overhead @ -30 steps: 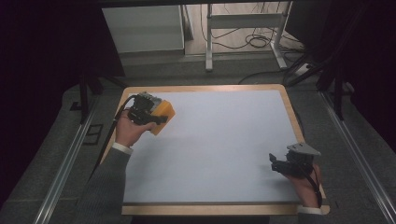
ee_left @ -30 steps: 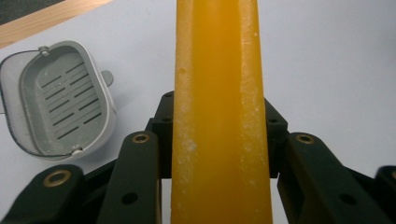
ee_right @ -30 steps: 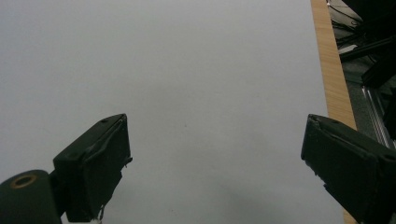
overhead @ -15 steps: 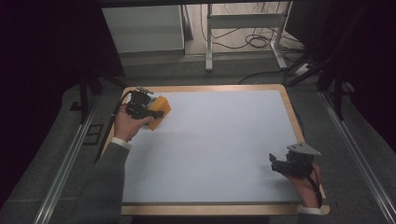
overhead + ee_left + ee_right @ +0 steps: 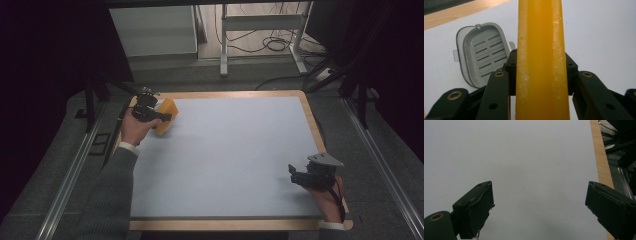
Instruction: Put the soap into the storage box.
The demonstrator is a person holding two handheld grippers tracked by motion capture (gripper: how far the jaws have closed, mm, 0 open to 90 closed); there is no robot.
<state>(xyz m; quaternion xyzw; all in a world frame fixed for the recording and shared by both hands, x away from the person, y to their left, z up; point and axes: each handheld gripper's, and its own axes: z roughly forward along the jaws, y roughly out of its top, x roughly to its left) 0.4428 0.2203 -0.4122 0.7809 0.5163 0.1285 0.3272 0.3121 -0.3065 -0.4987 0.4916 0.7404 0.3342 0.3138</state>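
Note:
My left gripper [image 5: 162, 117] is shut on a yellow-orange block [image 5: 166, 115], held near the table's far left corner; in the left gripper view the yellow-orange block [image 5: 541, 60] stands upright between the two black jaws. Just beyond it a grey slotted dish [image 5: 482, 53] lies flat on the white surface. My right gripper [image 5: 296, 176] rests near the front right corner, and in the right gripper view its jaws stand wide apart with nothing between them over bare white tabletop [image 5: 524, 165].
The white work surface [image 5: 230, 155] has a wooden rim [image 5: 225, 93]. Metal rails [image 5: 75, 165] run along both sides of the table. A table frame with cables [image 5: 260, 40] and a pale cabinet [image 5: 152, 30] stand beyond the far edge.
My left gripper has carried the yellow-orange block away from me, toward the far left corner. The right gripper has stayed in place.

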